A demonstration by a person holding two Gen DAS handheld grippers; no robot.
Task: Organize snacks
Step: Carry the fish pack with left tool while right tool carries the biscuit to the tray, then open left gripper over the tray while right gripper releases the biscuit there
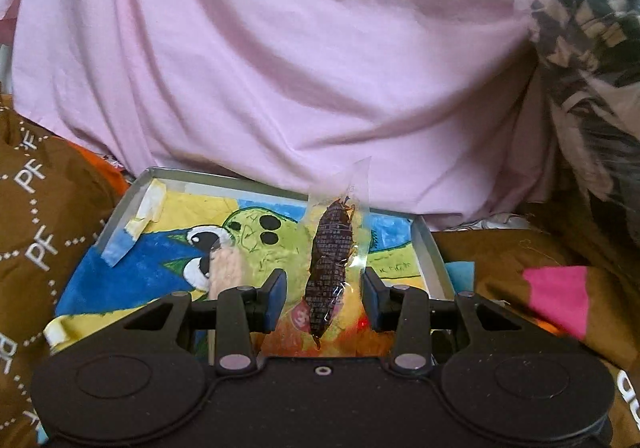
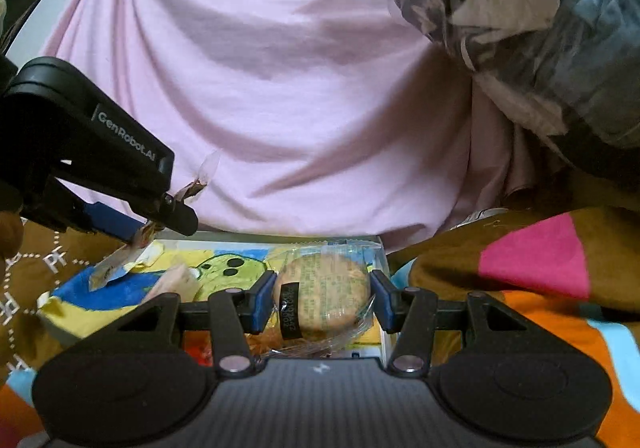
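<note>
A shallow metal tray lined with a bird drawing lies in front of both grippers. My left gripper is open; a dark brown snack in a clear wrapper hangs between its fingers, apart from the left pad, its wrapper edge at the right pad. A pale snack stick lies in the tray by the left finger. In the right wrist view, my right gripper is shut on a round biscuit in a clear wrapper above the tray. The left gripper shows at left with the wrapper at its tips.
A pink sheet bulges behind the tray. Brown patterned fabric with pink and orange patches surrounds it. A clear bag of dark striped fabric sits at the upper right. Tape pieces stick at the tray's left corner.
</note>
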